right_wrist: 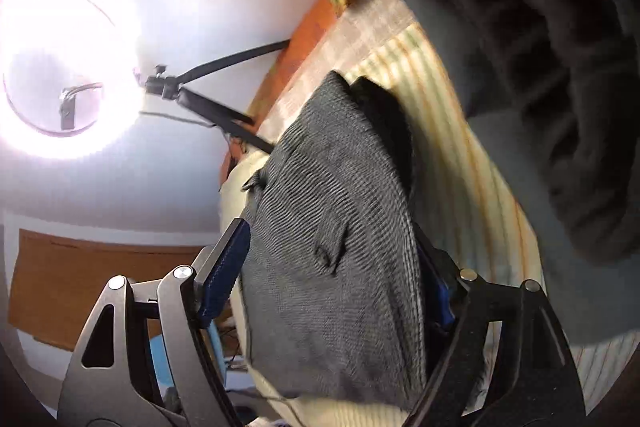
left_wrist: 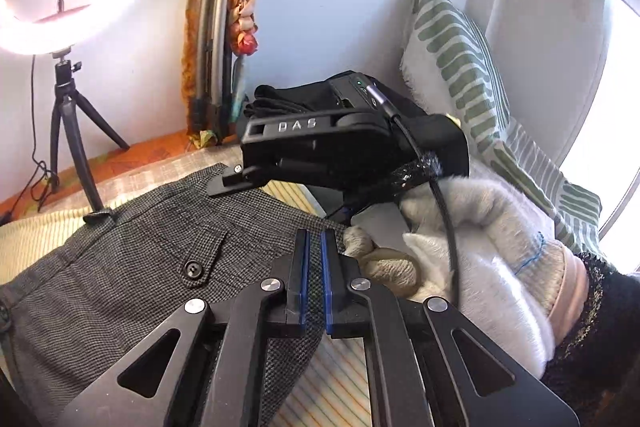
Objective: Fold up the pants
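Grey houndstooth pants [left_wrist: 132,267] lie on a striped bedsheet [left_wrist: 28,239], with a buttoned back pocket [left_wrist: 194,269] facing up. My left gripper [left_wrist: 314,243] is shut on the pants' edge, which shows between its blue pads. My right gripper shows in the left wrist view as a black body [left_wrist: 320,143] held in a white-gloved hand, its finger [left_wrist: 232,183] resting on the waistband. In the right wrist view my right gripper [right_wrist: 340,267] is open, its jaws wide around the bunched pants [right_wrist: 332,247].
A ring light on a small tripod [left_wrist: 68,115] stands at the far left by the wall. A green-striped pillow [left_wrist: 460,67] leans at the right. A folded tripod and a scarf [left_wrist: 224,27] lean in the corner. A dark sleeve [right_wrist: 540,47] fills the right wrist view's upper right.
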### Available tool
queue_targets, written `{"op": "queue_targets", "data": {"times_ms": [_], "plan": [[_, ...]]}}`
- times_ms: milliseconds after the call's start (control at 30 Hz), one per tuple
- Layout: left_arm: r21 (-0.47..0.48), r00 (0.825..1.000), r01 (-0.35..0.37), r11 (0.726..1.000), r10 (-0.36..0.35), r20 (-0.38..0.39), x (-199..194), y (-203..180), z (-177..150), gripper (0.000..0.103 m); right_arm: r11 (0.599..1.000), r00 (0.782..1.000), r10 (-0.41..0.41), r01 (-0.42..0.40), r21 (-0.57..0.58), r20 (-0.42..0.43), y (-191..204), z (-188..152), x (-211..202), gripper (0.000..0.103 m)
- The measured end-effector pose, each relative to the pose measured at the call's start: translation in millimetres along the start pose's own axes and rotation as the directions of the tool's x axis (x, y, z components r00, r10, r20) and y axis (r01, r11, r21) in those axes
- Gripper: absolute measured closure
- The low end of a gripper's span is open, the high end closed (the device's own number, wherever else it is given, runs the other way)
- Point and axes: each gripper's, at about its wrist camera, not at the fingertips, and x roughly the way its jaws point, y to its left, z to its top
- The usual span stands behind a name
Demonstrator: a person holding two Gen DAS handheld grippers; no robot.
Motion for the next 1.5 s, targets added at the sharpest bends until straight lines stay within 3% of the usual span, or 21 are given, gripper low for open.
{"op": "queue_targets", "data": {"times_ms": [67,133,233,267,300,367,467,567,733,833,967,1067,1133,1233,1333,1433,1500], "plan": [[-0.007,1.000,-0.001,1.000,0.001,-0.008,-4,5,-1,0.099,0.999,1.000,-0.017,0.018,-0.026,0.015,-1,0,-1,0.066],[-0.011,1.000,-0.014,1.000,0.013,-0.009,-17,12,-4,0.098,0.998,0.999,-0.041,0.043,-0.056,0.030,-2,-3,-5,0.081],[-0.038,0.996,-0.090,0.995,0.090,-0.002,-38,32,-15,0.097,0.996,0.997,-0.051,0.054,-0.072,0.052,-2,-6,-13,0.090],[-0.065,0.993,-0.118,0.991,0.117,-0.012,-45,44,-21,0.092,0.995,0.997,-0.053,0.057,-0.079,0.062,1,-5,-15,0.092],[-0.077,0.991,-0.134,0.988,0.133,-0.024,-49,52,-27,0.086,0.994,0.996,-0.052,0.058,-0.090,0.068,4,-6,-17,0.092],[-0.074,0.977,-0.208,0.975,0.204,-0.057,-49,65,-45,0.085,0.992,0.995,-0.052,0.061,-0.110,0.080,13,-9,-17,0.094],[-0.040,0.938,-0.328,0.944,0.321,-0.132,-33,80,-73,0.085,0.987,0.994,-0.056,0.069,-0.143,0.093,28,-16,-18,0.095],[-0.060,0.915,-0.371,0.927,0.354,-0.191,-15,95,-94,0.085,0.983,0.993,-0.051,0.069,-0.173,0.104,46,-23,-19,0.095],[-0.092,0.926,-0.346,0.934,0.324,-0.192,-17,102,-100,0.079,0.976,0.993,-0.043,0.066,-0.209,0.114,70,-33,-25,0.096],[-0.152,0.941,-0.324,0.934,0.303,-0.148,-46,109,-91,0.075,0.970,0.992,-0.046,0.073,-0.233,0.119,82,-40,-23,0.096],[-0.186,0.944,-0.328,0.926,0.317,-0.090,-91,119,-91,0.069,0.962,0.992,-0.038,0.068,-0.264,0.119,103,-54,-12,0.096],[-0.186,0.944,-0.323,0.928,0.301,-0.135,-96,125,-111,0.068,0.958,0.993,-0.022,0.055,-0.282,0.119,117,-63,-4,0.096],[-0.157,0.928,-0.344,0.926,0.309,-0.210,-85,127,-128,0.068,0.955,0.993,-0.022,0.056,-0.292,0.118,128,-68,3,0.096],[-0.192,0.931,-0.322,0.927,0.274,-0.242,-86,137,-142,0.068,0.947,0.994,-0.028,0.061,-0.316,0.108,145,-78,17,0.096],[-0.223,0.940,-0.333,0.916,0.303,-0.161,-124,144,-132,0.068,0.933,0.995,-0.035,0.066,-0.354,0.092,163,-91,34,0.096],[-0.302,0.929,-0.362,0.882,0.368,-0.039,-179,165,-119,0.068,0.916,0.997,-0.040,0.063,-0.395,0.064,180,-107,55,0.096],[-0.361,0.921,-0.363,0.859,0.389,0.001,-203,181,-116,0.068,0.907,0.998,-0.048,0.063,-0.417,0.046,188,-117,70,0.096]]}}
